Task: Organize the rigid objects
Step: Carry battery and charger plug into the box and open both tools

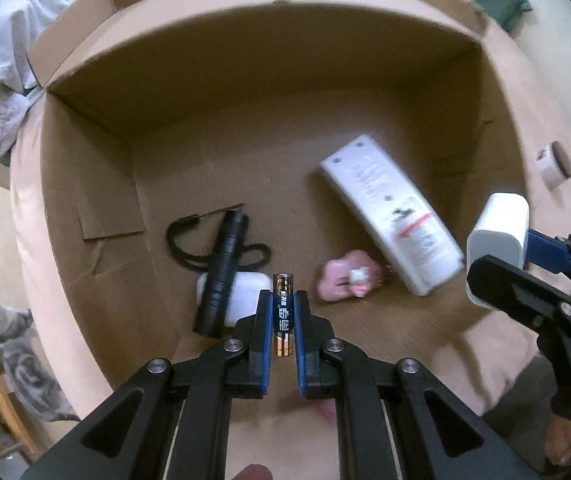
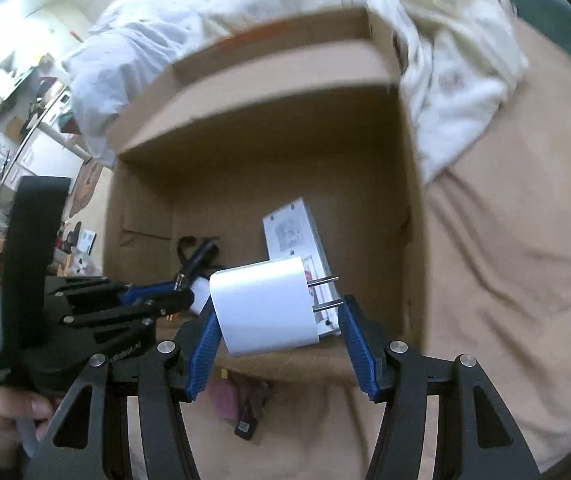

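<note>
One battery (image 1: pixel 284 312), one charger (image 2: pixel 263 306), five boxed items.

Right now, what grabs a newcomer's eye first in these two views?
The left claw pinches a gold-and-black battery upright over the open cardboard box. The right claw holds a white plug adapter, prongs pointing right, above the box's near edge. Inside lie a black flashlight and a white power strip.

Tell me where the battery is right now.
The battery is clamped upright between the left gripper's fingers, over the near edge of the cardboard box, above the black flashlight and pink item.
</note>
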Motion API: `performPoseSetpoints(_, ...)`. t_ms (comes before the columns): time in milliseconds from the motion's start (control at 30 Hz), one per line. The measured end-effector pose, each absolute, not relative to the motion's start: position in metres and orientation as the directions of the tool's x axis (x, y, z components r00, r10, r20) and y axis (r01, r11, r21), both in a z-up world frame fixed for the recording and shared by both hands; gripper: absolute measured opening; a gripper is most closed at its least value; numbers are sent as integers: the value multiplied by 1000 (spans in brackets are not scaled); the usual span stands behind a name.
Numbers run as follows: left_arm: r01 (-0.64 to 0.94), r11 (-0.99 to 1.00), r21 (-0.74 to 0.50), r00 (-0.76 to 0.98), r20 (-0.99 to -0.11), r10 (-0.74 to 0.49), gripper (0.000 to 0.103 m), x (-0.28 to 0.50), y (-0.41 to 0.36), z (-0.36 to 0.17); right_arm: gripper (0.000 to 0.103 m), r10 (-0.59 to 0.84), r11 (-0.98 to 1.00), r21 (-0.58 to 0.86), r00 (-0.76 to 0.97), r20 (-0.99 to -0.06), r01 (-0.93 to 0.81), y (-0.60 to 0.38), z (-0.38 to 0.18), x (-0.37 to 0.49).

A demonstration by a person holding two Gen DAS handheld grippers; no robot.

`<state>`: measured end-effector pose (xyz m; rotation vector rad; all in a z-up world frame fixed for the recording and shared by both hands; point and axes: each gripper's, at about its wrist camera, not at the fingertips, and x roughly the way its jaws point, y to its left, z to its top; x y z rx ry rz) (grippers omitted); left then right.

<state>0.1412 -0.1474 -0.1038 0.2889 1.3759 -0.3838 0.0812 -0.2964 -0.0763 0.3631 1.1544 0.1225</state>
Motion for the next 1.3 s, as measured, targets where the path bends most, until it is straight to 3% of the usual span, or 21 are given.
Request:
performPoseSetpoints(200,352,936,-21,104,-993,-61,9,159,-137,-123,61,230,960,272,362,-903,69,-274,-94,90)
performPoseSetpoints(367,375,926,52,150,-989,-5,9,158,-142,-126,61,181,967,231,354,-918,105,-274,-101,98)
performPoseSetpoints(600,359,932,48,144,-990,-4,9,156,-143,-125,61,136,977,184,352,-926,107,-267,-101,109)
performPoseSetpoints(667,360,931,59,159,-987,2,20,155,-145,-122,61,154,976,199,358,-921,92,-261,-99,113)
performPoseSetpoints(733,352,933,76,171,-985,15,59,156,-144,-119,60,153,979,191,352,-924,75,-255,-100,116)
performPoseSetpoints(800,338,937,83,194,-981,17,73,158,-142,-117,59,164,975,205,347,-923,86,-255,-103,121)
performPoseSetpoints(1033,321,943,91,188,-982,31,78,164,-134,-119,71,233,947,290,331,-915,135,-266,-110,125)
performPoseSetpoints(1100,317,945,85,185,-982,26,78,165,-130,-116,84,248,940,310,334,-909,146,-269,-109,122)
performPoseSetpoints(1233,310,948,71,195,-981,10,79,164,-125,-111,99,255,935,327,379,-890,140,-279,-95,109)
performPoseSetpoints(1300,307,950,58,199,-980,-4,79,162,-124,-109,102,237,940,313,403,-884,133,-282,-86,102)
